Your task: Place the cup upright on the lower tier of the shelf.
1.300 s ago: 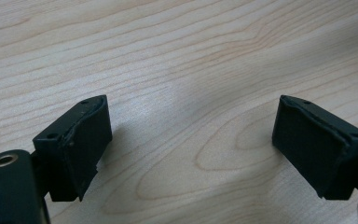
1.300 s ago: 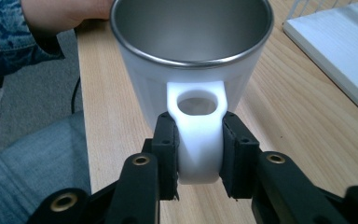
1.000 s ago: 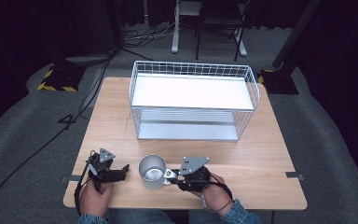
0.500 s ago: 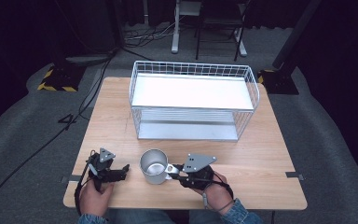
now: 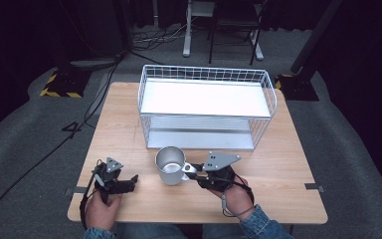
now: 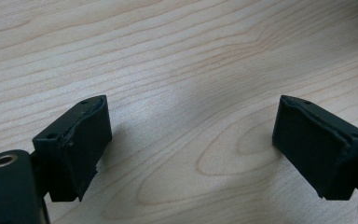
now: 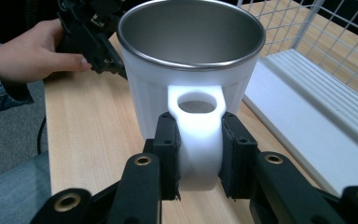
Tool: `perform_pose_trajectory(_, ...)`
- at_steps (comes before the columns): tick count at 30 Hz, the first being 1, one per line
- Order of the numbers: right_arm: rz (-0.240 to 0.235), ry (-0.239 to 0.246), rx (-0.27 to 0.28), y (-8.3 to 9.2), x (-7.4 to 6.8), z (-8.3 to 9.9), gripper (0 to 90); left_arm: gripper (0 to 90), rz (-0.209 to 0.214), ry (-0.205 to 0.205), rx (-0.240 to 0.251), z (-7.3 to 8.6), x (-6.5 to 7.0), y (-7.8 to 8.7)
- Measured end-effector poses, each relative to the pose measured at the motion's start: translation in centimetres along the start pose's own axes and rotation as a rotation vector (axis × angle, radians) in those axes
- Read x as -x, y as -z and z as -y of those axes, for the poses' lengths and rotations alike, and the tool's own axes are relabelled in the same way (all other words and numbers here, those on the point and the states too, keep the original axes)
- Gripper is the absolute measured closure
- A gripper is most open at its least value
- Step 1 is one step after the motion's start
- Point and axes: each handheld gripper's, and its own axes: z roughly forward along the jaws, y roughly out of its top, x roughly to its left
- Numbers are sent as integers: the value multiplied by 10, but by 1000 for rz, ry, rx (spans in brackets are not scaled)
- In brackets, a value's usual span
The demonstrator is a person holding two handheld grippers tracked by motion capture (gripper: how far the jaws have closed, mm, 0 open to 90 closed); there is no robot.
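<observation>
High view: wooden tabletop (image 5: 114,124), light grain, standing on grey carpet.

Item 1, white wire basket (image 5: 206,107): sits on the far half of the tabletop. A white panel lies across its upper level and a ribbed white panel across its base.

Item 2, mug (image 5: 170,165): white outside, steel-coloured inside, upright, near the front of the tabletop and just in front of the basket. Its handle (image 5: 188,168) points toward the right gripper. Whether the base touches the wood cannot be told.

Item 3, right gripper (image 5: 191,169): black, grey three-cornered plate on top, held in the person's right hand (image 5: 234,196). Right gripper view: the fingers (image 7: 168,154) are closed on the mug's white handle, one on each side, pads pressed flat against it; the mug's open mouth faces up.

Item 4, left gripper (image 5: 134,179): black, held in the person's left hand (image 5: 99,211) at the front left of the tabletop, near the mug and apart from it. Left gripper view: the fingers (image 6: 77,144) stand wide apart, with bare wood between them, and grip nothing.

Item 5, blue denim sleeves at both wrists.
</observation>
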Motion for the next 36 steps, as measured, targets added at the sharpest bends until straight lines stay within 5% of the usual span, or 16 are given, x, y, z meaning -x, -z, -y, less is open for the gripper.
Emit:
perform_pose_trajectory(15, 95, -53, -10, 5, 38, -2, 713, 121, 0, 0, 0, 0, 0, 0)
perform_pose_trajectory(36, 303, -184, 5, 24, 98, 17, 713, 120, 0, 0, 0, 0, 0, 0)
